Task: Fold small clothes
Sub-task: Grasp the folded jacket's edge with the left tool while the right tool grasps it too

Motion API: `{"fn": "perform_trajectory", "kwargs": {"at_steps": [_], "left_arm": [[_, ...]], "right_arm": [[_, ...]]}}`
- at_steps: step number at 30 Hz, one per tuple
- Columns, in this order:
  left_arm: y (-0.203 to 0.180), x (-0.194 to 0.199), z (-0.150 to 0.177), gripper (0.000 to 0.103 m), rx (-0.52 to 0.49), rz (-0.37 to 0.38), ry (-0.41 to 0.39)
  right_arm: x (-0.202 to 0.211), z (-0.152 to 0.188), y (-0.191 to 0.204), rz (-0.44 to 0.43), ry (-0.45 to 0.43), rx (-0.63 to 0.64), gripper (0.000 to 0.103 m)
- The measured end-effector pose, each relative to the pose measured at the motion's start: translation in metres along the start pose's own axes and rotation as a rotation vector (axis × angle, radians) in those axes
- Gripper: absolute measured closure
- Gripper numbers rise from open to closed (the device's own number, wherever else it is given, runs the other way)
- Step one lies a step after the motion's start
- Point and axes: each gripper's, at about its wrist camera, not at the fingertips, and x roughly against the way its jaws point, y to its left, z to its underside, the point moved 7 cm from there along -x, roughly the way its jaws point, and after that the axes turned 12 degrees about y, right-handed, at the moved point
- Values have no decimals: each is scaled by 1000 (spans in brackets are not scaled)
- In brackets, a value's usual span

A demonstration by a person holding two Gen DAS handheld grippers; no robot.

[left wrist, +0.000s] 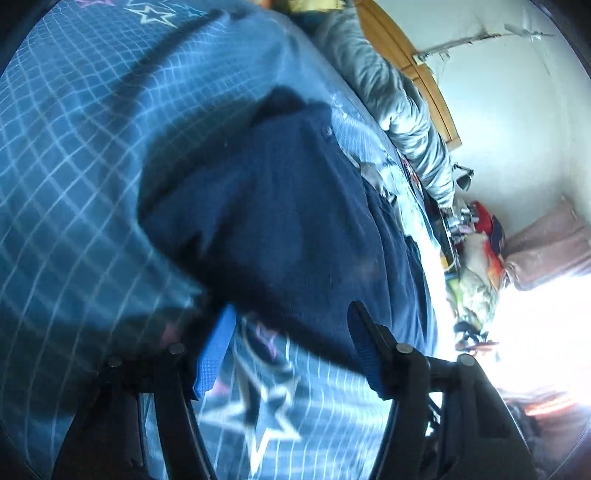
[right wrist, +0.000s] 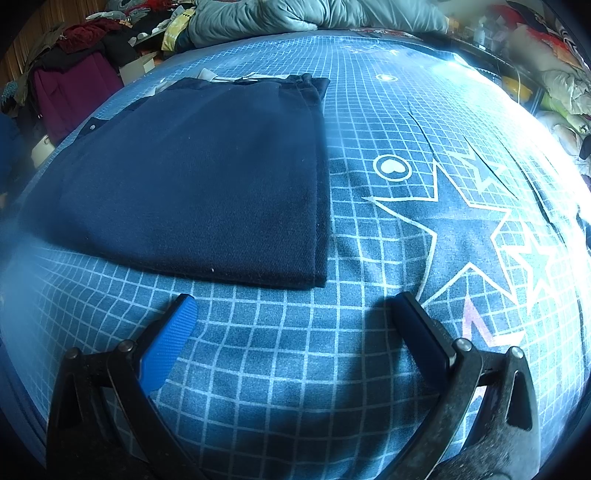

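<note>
I read the fold as mostly done. The dark navy knit garment (right wrist: 207,177) lies flat on the blue grid-printed bedspread with white star outlines (right wrist: 369,258) as a tidy rectangle, right edge straight and doubled, near hem square. At its far end I see layered edges and a strip of white lining, and a small button sits near its far-left corner. What may be left, I judge: one more fold to halve it, or just moving it off to a pile. I cannot tell if the far side is lined up.

My right tool (right wrist: 295,332) hovers low over the bedspread just in front of the garment's near hem, tilted down, pointing along the garment. Its jaws stand wide apart, nothing between them, not touching the cloth. The blue ribbed pad (right wrist: 168,343) shows on one finger.

My left tool (left wrist: 291,347) comes at the garment (left wrist: 288,221) from another side; that view is blurred and rolled over. Its jaws are spread too and grip nothing, tips at or just over the garment's edge; I cannot tell if they touch.

Beyond the garment, at the bed's far side, sit a rumpled grey quilted duvet (right wrist: 295,14) and a heap of mixed clothes (right wrist: 85,55), likely more to fold.
</note>
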Motion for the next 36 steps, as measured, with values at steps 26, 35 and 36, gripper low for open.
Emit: {"fn": "perform_trajectory", "kwargs": {"at_steps": [26, 35, 36], "left_arm": [[-35, -30, -59, 99, -214, -149, -190], [-71, -35, -46, 98, -430, -354, -258], [-74, -39, -45, 97, -451, -372, -252]], "right_arm": [[99, -95, 139, -329, -105, 93, 0], [8, -251, 350, -534, 95, 283, 0], [-6, -258, 373, -537, 133, 317, 1]]}}
